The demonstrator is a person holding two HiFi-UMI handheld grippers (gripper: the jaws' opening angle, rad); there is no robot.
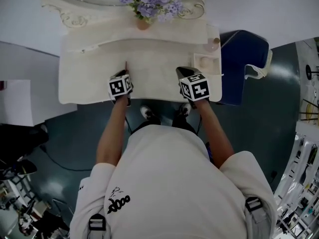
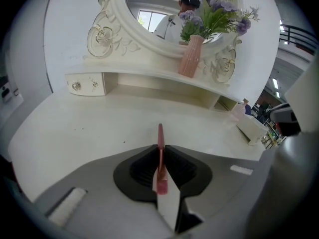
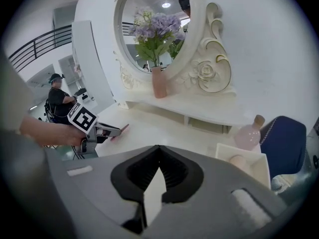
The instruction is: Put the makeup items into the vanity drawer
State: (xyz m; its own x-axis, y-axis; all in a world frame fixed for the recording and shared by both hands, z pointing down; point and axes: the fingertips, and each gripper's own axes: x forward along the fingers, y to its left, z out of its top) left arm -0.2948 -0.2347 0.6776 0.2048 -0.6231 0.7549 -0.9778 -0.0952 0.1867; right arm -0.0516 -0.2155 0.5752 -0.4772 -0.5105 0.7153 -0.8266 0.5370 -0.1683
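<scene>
**Pinching a pencil over the vanity top**

Shows the left gripper (image 2: 160,151) clamped on a slim pink pencil (image 2: 160,135), pads pressed against both its sides. Leaves the pencil's front part jutting past the jaws toward the mirror (image 2: 164,14), low over the bare white vanity (image 1: 89,83). Gives no sure sign of contact between tip and top.

Places the right gripper (image 3: 158,148) near the front edge, apart from the left, jaws pressed together with nothing between them. Angles both grippers down toward the back shelf (image 2: 149,78).

Locates a pink vase (image 2: 191,56) of purple flowers (image 1: 149,1) on that shelf, in front of the mirror. Locates a small closed drawer (image 2: 84,85) with two knobs under the shelf's left end, well apart from the pencil.

Marks an open white box (image 3: 256,169) at the right end of the top, holding a round peach item (image 3: 238,161). Sets a pink bottle (image 3: 247,132) just behind the box. Includes a blue chair (image 1: 244,59) beside the vanity's right end.
</scene>
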